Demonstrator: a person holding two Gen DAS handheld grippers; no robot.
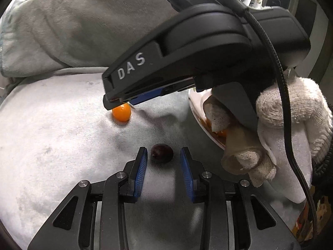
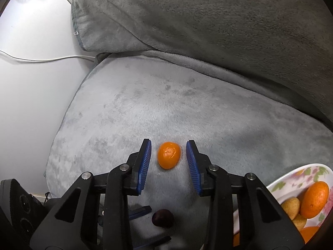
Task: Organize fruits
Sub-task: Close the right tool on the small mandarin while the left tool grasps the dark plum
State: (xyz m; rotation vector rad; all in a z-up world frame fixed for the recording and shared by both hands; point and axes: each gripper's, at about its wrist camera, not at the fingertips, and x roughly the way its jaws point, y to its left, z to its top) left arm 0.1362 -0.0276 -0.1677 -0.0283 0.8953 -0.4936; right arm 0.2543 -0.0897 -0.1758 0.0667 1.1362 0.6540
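Right wrist view: right gripper (image 2: 168,156) spread around the orange fruit (image 2: 168,155), pads not touching.
Left gripper (image 1: 163,156) likewise straddles the dark fruit (image 1: 162,153); squeeze gently, lift straight.

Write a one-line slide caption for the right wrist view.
Right gripper straddles a small orange fruit on the grey cushion, pads not yet touching; floral plate of fruit at right.

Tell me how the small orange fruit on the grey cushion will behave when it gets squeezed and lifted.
The small orange fruit looks round and glossy, so it may slip or roll off the soft grey cushion if nudged. Its thin skin probably bruises under hard pressure. The right hand-held gripper straddles it without touching, so a gentle close should do.
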